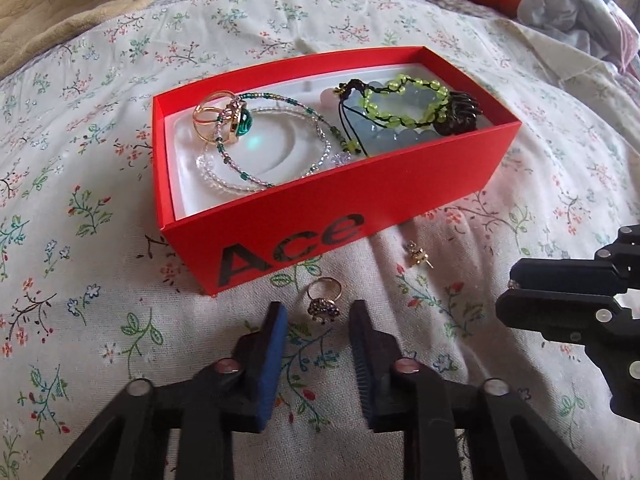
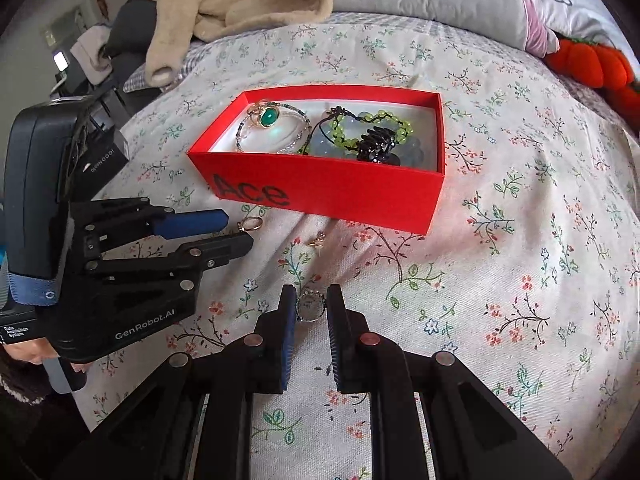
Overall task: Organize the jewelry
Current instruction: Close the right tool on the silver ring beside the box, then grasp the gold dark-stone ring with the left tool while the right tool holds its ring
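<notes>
**Left wrist view**
- Red box [image 1: 340, 200], lettered "Ace", open-topped, on the flowered bedspread [image 1: 100, 152]. Contents: green-stone ring [image 1: 224, 120], clear and green bead bangles [image 1: 276, 148], lime bead bracelet [image 1: 404, 100] over pale blue beads, dark hair claw [image 1: 456, 114].
- Loose on the bed, in front of the box: dark-stone gold ring [image 1: 324, 300] and a small gold earring [image 1: 418, 256], further right.
- Left gripper [image 1: 319, 312]: fingers narrow, one either side of the dark-stone ring. The ring sits at the fingertips, band toward the box, stone toward the camera. Whether the pads actually press it cannot be told here.
- Right gripper [image 1: 512, 292] enters at right edge, fingers nearly together, a glint of something small at its tip.

**Right wrist view**
- Right gripper [image 2: 312, 304]: fingers narrow, closed on a small silver ring [image 2: 310, 306], hoop face-on to the camera, above the bed.
- Left gripper [image 2: 236, 230], at left, fingers close together around the gold ring [image 2: 252, 224] at their tip.
- Box [image 2: 320, 184] lies straight ahead and beyond both grippers, long axis across the view; the earring [image 2: 318, 240] lies between fingers and box.

**Judgement:** both rings go forward over the near wall. The left hand is nearer, facing the box's lettered end.
</notes>
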Motion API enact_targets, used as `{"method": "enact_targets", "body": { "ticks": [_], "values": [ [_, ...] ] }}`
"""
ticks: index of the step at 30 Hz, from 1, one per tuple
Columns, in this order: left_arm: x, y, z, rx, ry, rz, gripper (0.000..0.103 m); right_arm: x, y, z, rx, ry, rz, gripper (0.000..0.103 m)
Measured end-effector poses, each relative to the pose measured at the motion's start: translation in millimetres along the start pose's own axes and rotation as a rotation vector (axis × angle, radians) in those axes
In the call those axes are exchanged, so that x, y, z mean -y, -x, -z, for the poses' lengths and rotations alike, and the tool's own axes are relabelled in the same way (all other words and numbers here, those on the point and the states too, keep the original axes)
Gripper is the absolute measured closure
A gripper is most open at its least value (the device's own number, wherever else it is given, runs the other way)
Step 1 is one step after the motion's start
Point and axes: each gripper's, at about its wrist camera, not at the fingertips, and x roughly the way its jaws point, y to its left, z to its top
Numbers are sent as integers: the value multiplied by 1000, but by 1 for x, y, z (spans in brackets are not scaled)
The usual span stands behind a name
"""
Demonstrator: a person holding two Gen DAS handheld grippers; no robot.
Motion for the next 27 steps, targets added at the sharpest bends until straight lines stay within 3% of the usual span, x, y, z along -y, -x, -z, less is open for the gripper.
{"method": "enact_targets", "body": {
  "ticks": [4,20,21,24,27],
  "values": [
    [3,-1,1,-8,-15,-10,98,4,1,-3,-3,-18,8,87],
    [-2,20,0,18,9,47,101,21,25,-14,51,-115,3,87],
    [-2,19,1,14,10,45,99,22,25,-14,50,-122,2,87],
    [-4,11,1,-4,25,42,68,22,24,-14,44,-130,-1,87],
    [-6,3,0,-2,46,30,67,20,21,-14,35,-125,-2,87]
  ]
}}
